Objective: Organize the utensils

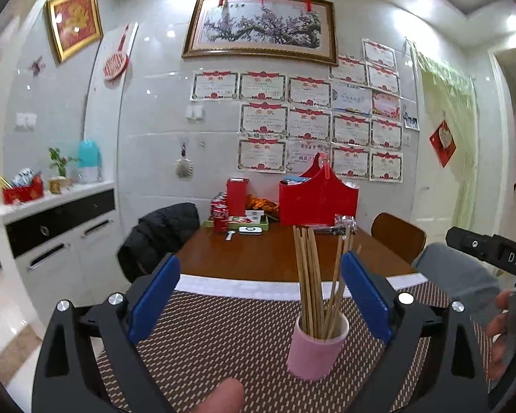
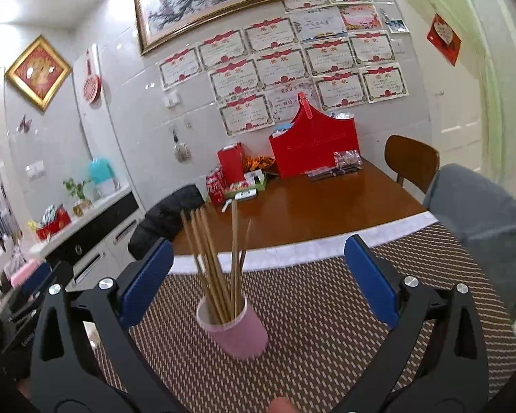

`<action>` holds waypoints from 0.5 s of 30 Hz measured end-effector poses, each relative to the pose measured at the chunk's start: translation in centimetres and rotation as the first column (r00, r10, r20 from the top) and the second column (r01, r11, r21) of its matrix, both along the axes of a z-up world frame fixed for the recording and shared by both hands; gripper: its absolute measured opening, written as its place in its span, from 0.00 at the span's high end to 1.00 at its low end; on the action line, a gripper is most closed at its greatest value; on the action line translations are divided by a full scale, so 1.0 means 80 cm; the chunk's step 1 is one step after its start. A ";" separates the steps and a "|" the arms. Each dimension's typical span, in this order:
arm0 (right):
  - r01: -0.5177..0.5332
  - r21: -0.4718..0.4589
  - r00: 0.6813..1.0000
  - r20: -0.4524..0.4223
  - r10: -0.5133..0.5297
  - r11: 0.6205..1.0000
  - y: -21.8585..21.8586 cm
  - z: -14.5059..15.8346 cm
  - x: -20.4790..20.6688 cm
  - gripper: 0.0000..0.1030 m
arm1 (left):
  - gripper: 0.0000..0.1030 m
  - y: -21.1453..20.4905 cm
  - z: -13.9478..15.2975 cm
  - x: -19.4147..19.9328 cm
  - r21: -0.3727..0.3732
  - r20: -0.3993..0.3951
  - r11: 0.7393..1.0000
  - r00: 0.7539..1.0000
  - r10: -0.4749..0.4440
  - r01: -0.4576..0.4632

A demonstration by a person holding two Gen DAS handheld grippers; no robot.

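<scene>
Wooden chopsticks point(image 1: 309, 275) stand gathered in a pink cup point(image 1: 318, 347) on the table's woven placemat point(image 1: 206, 337), apparently sorted, as the left tool point(image 1: 258, 296) and right tool point(image 2: 258, 278) hang wide open and empty-handed just before the cup.

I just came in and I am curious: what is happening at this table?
A person is tidying utensils with two hand-held grippers. The chopsticks stand together in a pink cup on a woven placemat. The left gripper and right gripper are both open and hold nothing.
</scene>
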State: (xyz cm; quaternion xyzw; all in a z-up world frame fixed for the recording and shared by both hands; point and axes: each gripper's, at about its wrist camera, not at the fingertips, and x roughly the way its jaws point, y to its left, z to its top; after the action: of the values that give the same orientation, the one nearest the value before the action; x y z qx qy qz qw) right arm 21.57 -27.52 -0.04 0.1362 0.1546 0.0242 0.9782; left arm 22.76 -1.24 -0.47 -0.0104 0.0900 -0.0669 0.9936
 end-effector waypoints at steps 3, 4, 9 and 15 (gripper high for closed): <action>-0.002 -0.074 0.999 -0.033 0.000 0.997 0.013 0.001 -0.040 0.05 | 0.09 -0.002 0.001 -0.040 0.021 -0.006 1.000 1.000 0.022 -0.022; -0.003 -0.094 0.999 -0.043 -0.001 0.996 0.017 0.000 -0.052 0.05 | 0.09 -0.002 0.001 -0.051 0.021 -0.011 1.000 1.000 0.023 -0.023; -0.012 -0.170 0.997 -0.078 -0.001 0.985 0.034 -0.008 -0.105 0.05 | 0.09 -0.003 0.001 -0.107 0.024 -0.054 0.999 0.998 0.036 -0.035; -0.030 -0.214 0.997 -0.076 0.014 0.976 0.057 -0.014 -0.161 0.05 | 0.09 -0.002 0.004 -0.154 0.029 -0.086 0.999 0.995 0.046 -0.044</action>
State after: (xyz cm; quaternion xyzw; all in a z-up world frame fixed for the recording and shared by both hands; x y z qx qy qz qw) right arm 8.70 -22.93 -1.15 0.0288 0.1940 0.0129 0.9805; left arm 10.47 -1.39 -0.13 -0.0021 0.1337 -0.0428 0.9901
